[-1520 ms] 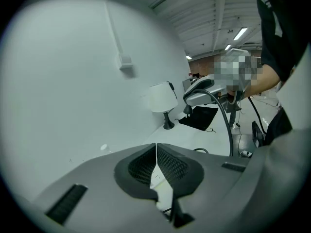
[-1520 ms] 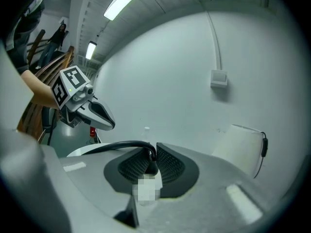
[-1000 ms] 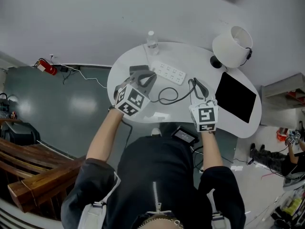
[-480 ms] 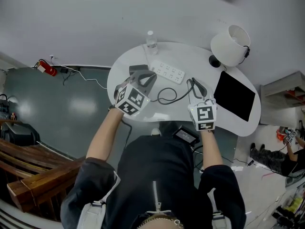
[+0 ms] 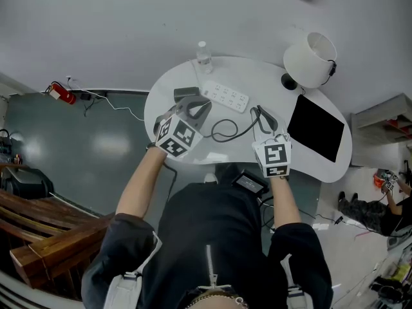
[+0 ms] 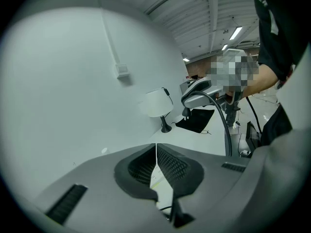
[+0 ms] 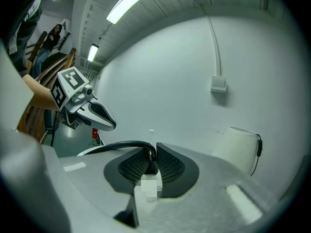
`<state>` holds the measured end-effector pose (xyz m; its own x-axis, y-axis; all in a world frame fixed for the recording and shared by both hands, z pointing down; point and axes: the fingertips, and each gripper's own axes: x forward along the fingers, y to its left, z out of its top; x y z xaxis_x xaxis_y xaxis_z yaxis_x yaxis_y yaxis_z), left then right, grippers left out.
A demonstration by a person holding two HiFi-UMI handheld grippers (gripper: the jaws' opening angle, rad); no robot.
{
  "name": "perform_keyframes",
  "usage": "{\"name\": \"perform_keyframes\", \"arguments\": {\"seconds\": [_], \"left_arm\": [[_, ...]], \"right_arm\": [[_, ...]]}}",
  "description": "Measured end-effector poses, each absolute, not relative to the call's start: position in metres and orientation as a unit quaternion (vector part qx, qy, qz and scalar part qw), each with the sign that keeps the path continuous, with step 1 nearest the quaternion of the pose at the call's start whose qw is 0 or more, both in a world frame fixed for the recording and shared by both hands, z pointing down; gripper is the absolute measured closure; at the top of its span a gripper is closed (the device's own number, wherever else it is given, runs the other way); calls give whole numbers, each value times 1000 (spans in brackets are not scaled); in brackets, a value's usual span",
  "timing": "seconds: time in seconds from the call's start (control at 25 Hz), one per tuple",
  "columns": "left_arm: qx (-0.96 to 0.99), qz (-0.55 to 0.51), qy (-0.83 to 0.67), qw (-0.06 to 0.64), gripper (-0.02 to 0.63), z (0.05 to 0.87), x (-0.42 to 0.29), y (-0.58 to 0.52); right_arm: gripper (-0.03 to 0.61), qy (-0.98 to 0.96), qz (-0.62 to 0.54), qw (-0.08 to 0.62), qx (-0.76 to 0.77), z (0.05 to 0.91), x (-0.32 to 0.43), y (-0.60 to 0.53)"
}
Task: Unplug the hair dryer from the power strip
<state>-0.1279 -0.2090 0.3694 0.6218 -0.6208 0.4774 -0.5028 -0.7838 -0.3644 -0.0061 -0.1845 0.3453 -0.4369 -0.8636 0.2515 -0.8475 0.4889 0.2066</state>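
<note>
The white power strip point(image 5: 225, 97) lies on the round white table point(image 5: 257, 82), near its far side. My right gripper point(image 5: 262, 113) hangs to the right of the strip, apart from it, shut on the hair dryer's plug point(image 7: 150, 163). From those jaws the black cord point(image 5: 225, 131) runs off in a loop across the table. In the left gripper view the same cord point(image 6: 226, 125) hangs down from the right gripper. My left gripper point(image 5: 199, 103) is shut on nothing, just left of the strip. Under it lies a dark grey body point(image 5: 185, 93), apparently the hair dryer, partly hidden.
A clear water bottle point(image 5: 204, 55) stands behind the strip at the table's far edge. At the right end are a white lamp point(image 5: 312, 60) and a black pad point(image 5: 317, 131). A small dark device point(image 5: 248, 184) sits at the near edge, by my body.
</note>
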Motion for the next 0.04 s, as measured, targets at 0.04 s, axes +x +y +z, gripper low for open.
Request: {"name": "perform_keyframes", "arguments": {"seconds": [0.04], "left_arm": [[-895, -302, 313, 98, 597, 370, -128, -209]], "right_arm": [[534, -847, -24, 163, 505, 345, -6, -184]]}}
